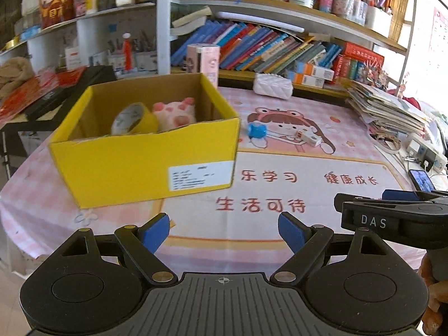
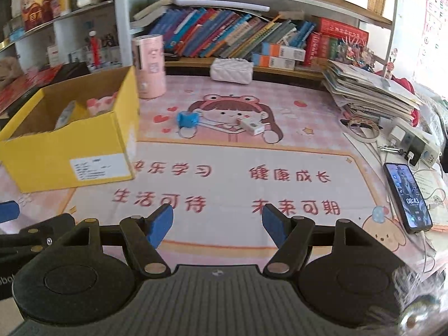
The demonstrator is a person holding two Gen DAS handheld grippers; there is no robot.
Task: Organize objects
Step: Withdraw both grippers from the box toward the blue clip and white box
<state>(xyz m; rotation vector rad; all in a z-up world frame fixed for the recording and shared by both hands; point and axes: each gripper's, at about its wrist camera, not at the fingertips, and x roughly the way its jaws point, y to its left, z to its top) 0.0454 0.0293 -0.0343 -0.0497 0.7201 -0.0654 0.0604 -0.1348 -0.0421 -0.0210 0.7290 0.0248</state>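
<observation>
A yellow cardboard box (image 1: pixel 145 165) stands open on the pink mat; it also shows in the right wrist view (image 2: pixel 70 151). Inside lie a roll of yellow tape (image 1: pixel 134 120) and a pink pig plush (image 1: pixel 175 112). A small blue toy (image 1: pixel 257 131) (image 2: pixel 188 119) and a small white box (image 1: pixel 309 137) (image 2: pixel 252 126) lie on the mat right of the yellow box. My left gripper (image 1: pixel 224 231) is open and empty, near the table's front. My right gripper (image 2: pixel 217 225) is open and empty beside it; it also shows in the left wrist view (image 1: pixel 392 212).
A pink cylinder (image 2: pixel 149 65) stands behind the box. A white quilted purse (image 2: pixel 231 70) lies at the back. A stack of papers (image 2: pixel 369 92), a power strip (image 2: pixel 420 145) with cables and a phone (image 2: pixel 407 196) line the right side. Bookshelves stand behind.
</observation>
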